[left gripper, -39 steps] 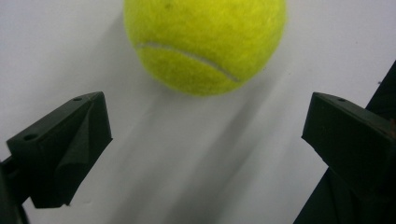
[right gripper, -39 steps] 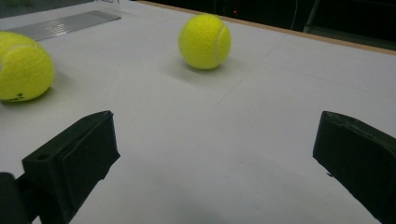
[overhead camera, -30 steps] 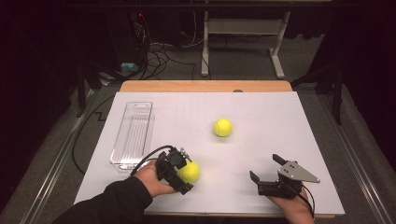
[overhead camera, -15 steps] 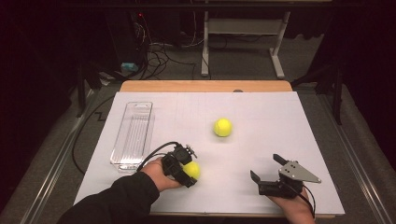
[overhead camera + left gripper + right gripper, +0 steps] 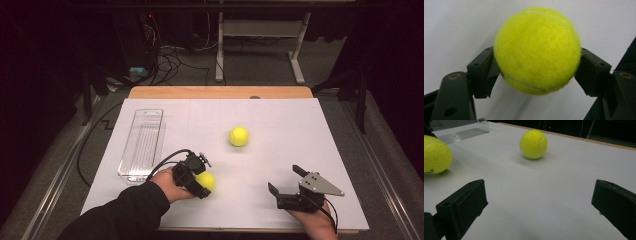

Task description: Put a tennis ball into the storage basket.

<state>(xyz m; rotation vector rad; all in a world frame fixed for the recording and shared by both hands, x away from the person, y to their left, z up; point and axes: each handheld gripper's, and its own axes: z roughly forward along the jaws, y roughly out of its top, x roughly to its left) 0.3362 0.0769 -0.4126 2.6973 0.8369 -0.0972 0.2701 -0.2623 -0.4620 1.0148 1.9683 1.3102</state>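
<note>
On the white table sheet (image 5: 280, 145), two yellow tennis balls are counted, plus one clear plastic tray and two hand-held grippers.

Ball one, the near tennis ball (image 5: 205, 180), sits at the near left part of the sheet, between the jaws of the left gripper (image 5: 200, 183). In the left gripper view this ball (image 5: 537, 50) has a black pad pressed against each flank; the jaws have just been closing and are now clamped on it. Whether the ball rests on the sheet or is raised off it cannot be told. A dark sleeve and hand come in behind this gripper from the lower left.

Ball two, the far tennis ball (image 5: 238, 136), lies free near the middle of the sheet, well apart from both grippers. The right gripper view shows it (image 5: 533, 144) standing alone on the sheet.

One clear plastic tray (image 5: 142, 145) lies lengthwise along the left side of the sheet, just beyond the left hand.

One right gripper (image 5: 286, 181) is at the near right, jaws spread wide with nothing between them, grey plate on top.
</note>
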